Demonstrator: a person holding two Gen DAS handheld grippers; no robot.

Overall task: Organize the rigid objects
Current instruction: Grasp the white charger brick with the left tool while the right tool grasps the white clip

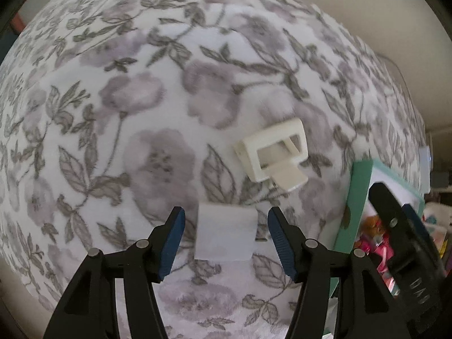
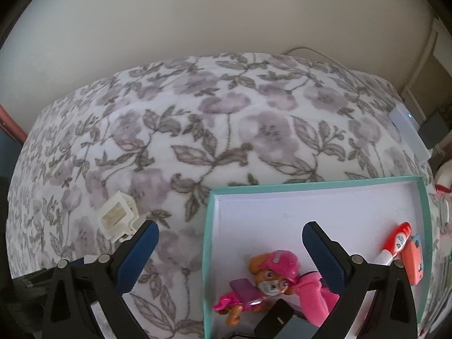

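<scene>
Inside the teal box (image 2: pixel 208 254) lie a pup figure (image 2: pixel 271 278) and marker (image 2: pixel 395 244); both grippers' jaws gape empty.

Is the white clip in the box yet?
Out. The white clip lies on the floral blanket, left of the teal box, which holds the pup toy.

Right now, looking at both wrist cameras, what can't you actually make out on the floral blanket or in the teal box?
- Flat white square piece, left wrist view: blurred, so what it is cannot be told.
- Black rectangular object in the teal cardboard box, right wrist view: cut off by the bottom edge.
- Pink pup figure: its right side hidden behind the right gripper finger.
- Red and white marker: label too small to read.
</scene>
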